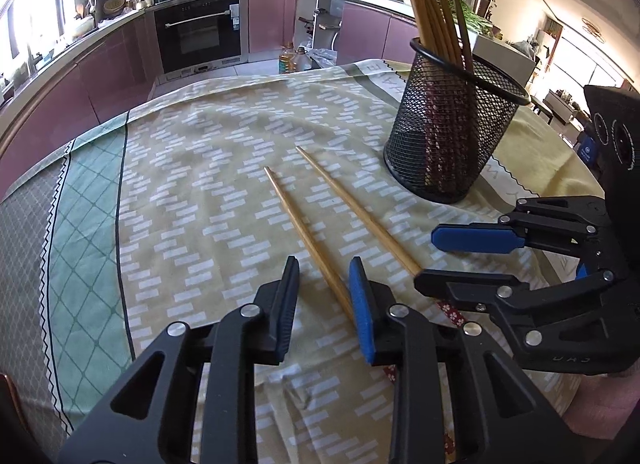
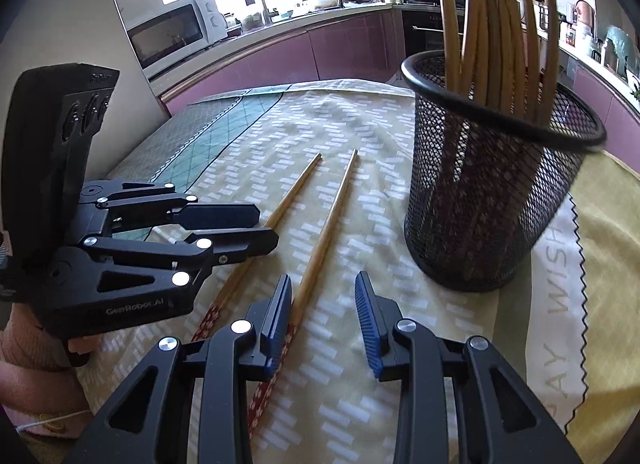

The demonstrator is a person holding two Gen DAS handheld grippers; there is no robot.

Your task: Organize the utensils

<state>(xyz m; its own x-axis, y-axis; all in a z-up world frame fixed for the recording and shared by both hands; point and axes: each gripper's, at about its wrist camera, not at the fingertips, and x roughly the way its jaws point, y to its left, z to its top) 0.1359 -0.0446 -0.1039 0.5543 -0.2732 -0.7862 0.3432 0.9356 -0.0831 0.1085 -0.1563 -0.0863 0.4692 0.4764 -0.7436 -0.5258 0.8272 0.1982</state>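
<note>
Two bamboo chopsticks with red patterned ends lie side by side on the tablecloth, the left one (image 1: pixel 304 236) (image 2: pixel 280 211) and the right one (image 1: pixel 356 211) (image 2: pixel 328 227). A black mesh holder (image 1: pixel 448 135) (image 2: pixel 492 191) stands to their right with several chopsticks upright in it. My left gripper (image 1: pixel 324 292) is open just above the left chopstick's near part, which runs between the fingers. My right gripper (image 2: pixel 324 304) is open and empty; the right chopstick passes beside its left finger. Each gripper shows in the other's view, the right one (image 1: pixel 448 260) and the left one (image 2: pixel 264 227), both open.
The table carries a yellow, green and grey patterned cloth (image 1: pixel 192 199). Its far edge (image 1: pixel 256 79) drops toward the kitchen floor. Purple cabinets, an oven (image 1: pixel 200 31) and a microwave (image 2: pixel 172 31) stand behind. The holder is close to the right gripper.
</note>
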